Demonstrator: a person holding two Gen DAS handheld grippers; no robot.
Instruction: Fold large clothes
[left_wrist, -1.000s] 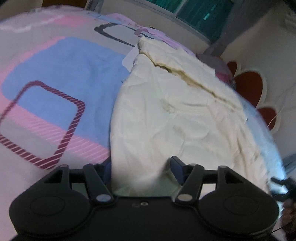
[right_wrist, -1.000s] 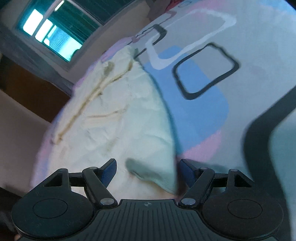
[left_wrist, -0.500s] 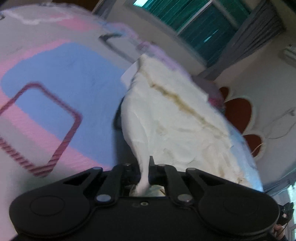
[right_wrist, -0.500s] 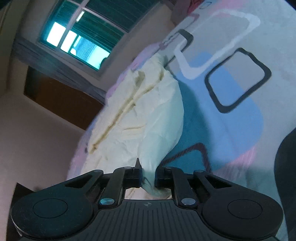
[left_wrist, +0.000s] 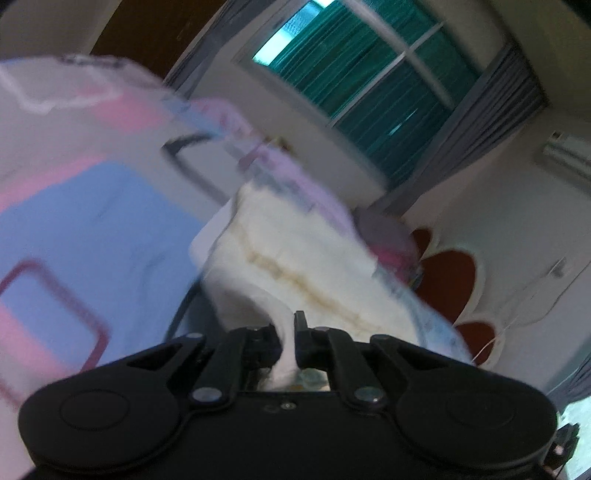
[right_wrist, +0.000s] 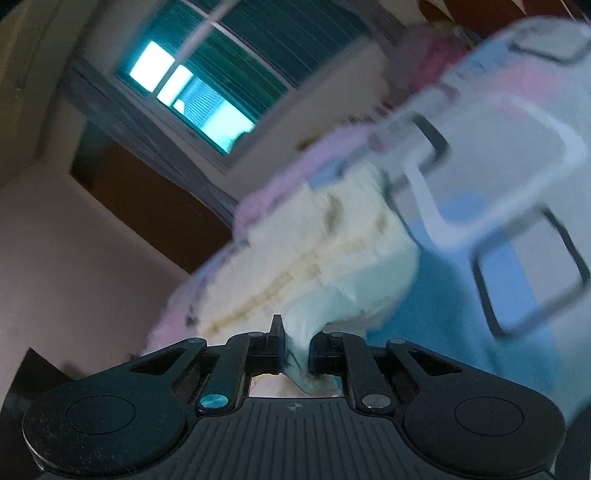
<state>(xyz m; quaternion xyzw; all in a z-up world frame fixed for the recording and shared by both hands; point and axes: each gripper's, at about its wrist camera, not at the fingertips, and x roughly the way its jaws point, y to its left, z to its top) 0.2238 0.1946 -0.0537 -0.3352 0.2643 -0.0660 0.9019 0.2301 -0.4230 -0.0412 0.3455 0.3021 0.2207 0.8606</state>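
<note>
Jaws clamped on both sides! The left gripper (left_wrist: 287, 345) is pinching a corner of the cream garment (left_wrist: 303, 266), and the right gripper (right_wrist: 297, 350) has its jaws pressed onto the matching corner, cloth bunched between the pads. The garment lies ahead of both, stretched out on the patterned bedspread (left_wrist: 92, 221), its long axis running away from the jaws toward the window (left_wrist: 369, 74), brownish seam lines tracing that direction. The near hem is off the bed; the far end rests flat. Each hand has one near corner, neither closer than the other, so I'd judge the coming fold carries this edge straight forward over the far end.
</note>
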